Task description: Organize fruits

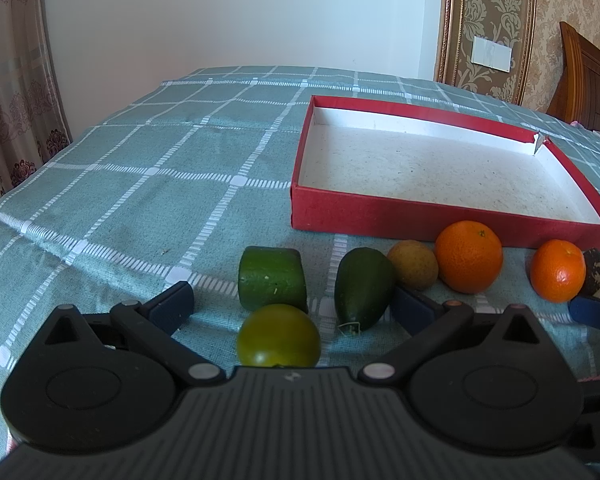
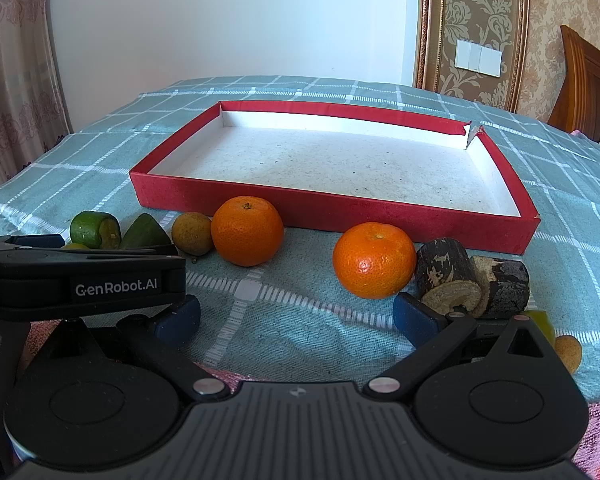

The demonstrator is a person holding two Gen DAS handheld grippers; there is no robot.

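Note:
A shallow red box [image 1: 380, 210] [image 2: 300, 206] with a white, bare inside lies on the checked cloth. In front of it sit two oranges [image 1: 469, 257] [image 1: 558, 270] [image 2: 247, 236] [image 2: 374, 260], a brownish round fruit [image 1: 413, 265] [image 2: 192, 233], a green pointed piece [image 1: 363, 288] [image 2: 145, 232] and a green cut cylinder [image 1: 272, 278] [image 2: 94, 229]. A green round fruit [image 1: 278, 337] lies between the spread fingers of my left gripper [image 1: 292, 306], which is open. My right gripper [image 2: 296, 316] is open too, low over the cloth just short of the right orange.
Two dark bark-covered log pieces [image 2: 472, 278] lie right of the right orange, with small yellow-green fruits [image 2: 568, 350] behind the right finger. The left gripper's body [image 2: 80, 280] fills the right wrist view's left side. A wooden headboard [image 1: 588, 84] stands at the right.

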